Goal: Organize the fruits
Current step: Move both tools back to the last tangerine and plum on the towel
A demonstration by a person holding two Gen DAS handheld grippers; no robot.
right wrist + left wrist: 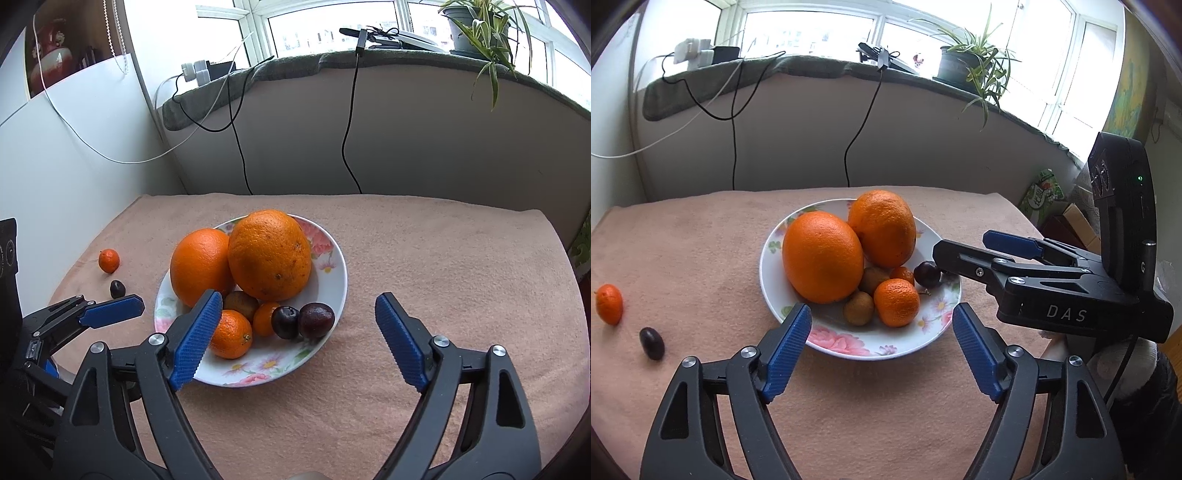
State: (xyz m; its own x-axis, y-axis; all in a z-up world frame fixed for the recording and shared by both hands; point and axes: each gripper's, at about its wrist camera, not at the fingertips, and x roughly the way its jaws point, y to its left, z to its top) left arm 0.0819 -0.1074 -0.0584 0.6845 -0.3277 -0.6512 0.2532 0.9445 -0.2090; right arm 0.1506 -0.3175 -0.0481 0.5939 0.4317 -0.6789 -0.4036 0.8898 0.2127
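Observation:
A floral plate (827, 343) on the pink cloth holds two large oranges (823, 256), small mandarins (897, 302), brown longans (858, 308) and two dark cherries (316, 319). My left gripper (881, 310) hovers open over the plate's near rim with nothing between its pads. My right gripper (299, 297) is open too, above the plate's near right edge, with the cherries lying free below it. From the left wrist view the right gripper (962, 242) reaches in beside one cherry (927, 274). A loose mandarin (608, 303) and a dark fruit (652, 343) lie on the cloth, left of the plate.
The cloth-covered table (443, 258) stands against a wall under a window sill with hanging cables (733, 147) and a potted plant (975, 62). Boxes and a green packet (1043, 192) sit off the table's right edge. A white panel (74, 147) bounds the left side.

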